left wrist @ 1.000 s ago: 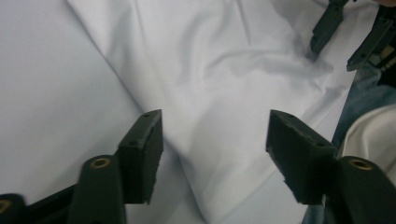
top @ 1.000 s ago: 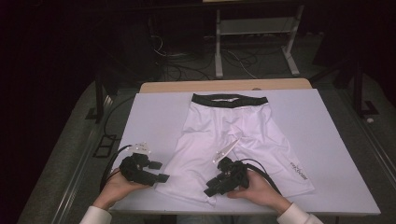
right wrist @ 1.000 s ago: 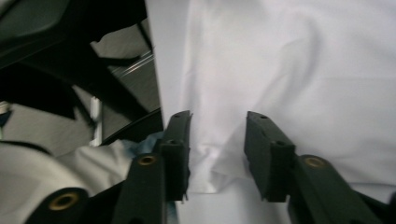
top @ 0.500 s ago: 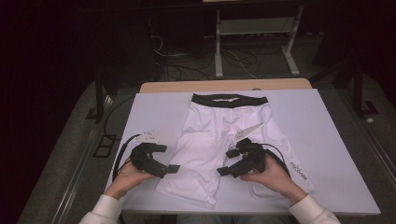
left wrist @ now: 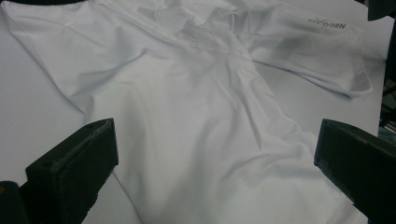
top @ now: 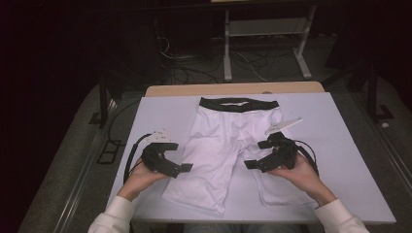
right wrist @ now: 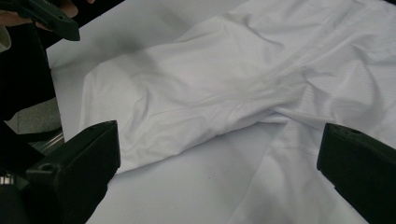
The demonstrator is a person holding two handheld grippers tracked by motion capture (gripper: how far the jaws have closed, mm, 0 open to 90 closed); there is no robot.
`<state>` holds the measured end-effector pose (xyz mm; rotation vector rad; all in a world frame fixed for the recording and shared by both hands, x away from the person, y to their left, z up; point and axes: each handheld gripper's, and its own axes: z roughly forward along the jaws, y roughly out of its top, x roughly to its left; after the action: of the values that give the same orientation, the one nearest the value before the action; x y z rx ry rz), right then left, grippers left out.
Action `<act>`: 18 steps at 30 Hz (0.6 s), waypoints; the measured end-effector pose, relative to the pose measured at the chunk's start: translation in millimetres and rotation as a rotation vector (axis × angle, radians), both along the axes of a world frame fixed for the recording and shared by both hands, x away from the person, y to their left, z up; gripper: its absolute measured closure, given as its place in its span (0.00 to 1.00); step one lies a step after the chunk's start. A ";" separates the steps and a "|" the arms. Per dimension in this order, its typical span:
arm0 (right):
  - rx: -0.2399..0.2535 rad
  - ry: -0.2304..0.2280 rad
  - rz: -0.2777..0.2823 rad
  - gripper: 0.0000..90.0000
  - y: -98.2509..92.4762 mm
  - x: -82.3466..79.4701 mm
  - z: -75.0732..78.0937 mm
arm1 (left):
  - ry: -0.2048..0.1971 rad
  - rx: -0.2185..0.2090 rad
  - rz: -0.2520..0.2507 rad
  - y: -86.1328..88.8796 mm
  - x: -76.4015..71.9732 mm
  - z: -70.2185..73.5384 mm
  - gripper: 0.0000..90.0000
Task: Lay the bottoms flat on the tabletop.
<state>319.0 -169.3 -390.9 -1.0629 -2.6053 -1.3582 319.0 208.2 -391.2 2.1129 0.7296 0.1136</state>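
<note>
While scanning from the left, found the left gripper (top: 180, 157) hanging over the table (top: 165, 111), just beside the left leg (top: 197, 189) of the white shorts (top: 223, 141) and not touching it. Had just been spreading its jaws. Caught them released and far apart, with nothing pinched, only loose cloth lying below them in the left gripper view.

Saw the shorts themselves lying flat in the middle of the table, with the black waistband (top: 238, 103) at the far edge and both legs pointing back toward the person. Noticed the left leg angled inward and rumpled near the crotch seam (left wrist: 210, 37). Couldn't quite tell from the high view whether its hem was tucked under or just wrinkled.

Further right, spotted the right gripper (top: 255, 154) hovering above the right leg (top: 284, 194). Had likewise just been opening its jaws, which stood slack and wide, holding nothing.

Read it as a let-go between grabs, with the straightening only partly done. Would have gone back in low and level. Would have pinched one layer only, right at the outer hem corner of each leg, rather than a bunch of cloth mid-thigh. Would have pulled both corners outward and toward the near edge together, gently, to keep the waistband from sliding or skewing. Would have checked for trapped creases around the seam before attempting any fold.
</note>
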 end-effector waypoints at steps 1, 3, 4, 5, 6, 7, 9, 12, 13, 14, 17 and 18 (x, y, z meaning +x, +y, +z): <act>-0.001 -0.004 -0.008 0.00 -3.0 0.2 0.7 | -0.005 -0.001 0.003 0.0 0.4 0.2 0.00; 0.003 -0.004 -0.021 0.00 -9.0 0.4 1.9 | -0.015 -0.009 0.014 -0.1 1.2 0.4 0.00; 0.002 -0.010 -0.027 0.00 -12.1 0.6 2.4 | -0.016 -0.013 0.019 -0.1 1.7 0.6 0.00; 0.001 -0.011 -0.036 0.00 -15.1 0.5 3.1 | -0.021 -0.014 0.023 0.1 2.3 0.8 0.00; -0.001 -0.010 -0.043 0.00 -18.2 0.3 3.7 | -0.023 -0.020 0.031 -0.1 2.4 0.8 0.00; -0.001 -0.013 -0.051 0.00 -21.3 0.1 4.0 | -0.028 -0.026 0.038 0.0 2.8 0.6 0.00; -0.002 -0.019 -0.071 0.00 -28.5 -0.6 4.6 | -0.030 -0.045 0.047 0.1 2.9 -0.3 0.00; 0.004 -0.024 -0.105 0.00 -41.1 -2.5 3.6 | -0.029 -0.075 0.061 -0.2 1.6 -2.8 0.00; 0.005 -0.026 -0.112 0.00 -43.9 -3.1 3.3 | -0.030 -0.084 0.066 -0.5 0.8 -4.2 0.00; 0.010 -0.030 -0.127 0.00 -49.1 -4.2 3.0 | -0.030 -0.086 0.068 -0.6 0.3 -5.0 0.00; 0.025 -0.031 -0.161 0.00 -60.8 -6.3 2.4 | -0.032 -0.099 0.082 -2.2 -1.8 -8.4 0.00; 0.032 -0.034 -0.173 0.00 -65.0 -7.5 2.2 | -0.036 -0.102 0.085 -2.3 -2.4 -9.3 0.00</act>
<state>311.5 -234.3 -388.7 -1.2984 -2.5573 -1.4571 316.5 206.0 -400.6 1.9785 0.7881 0.1566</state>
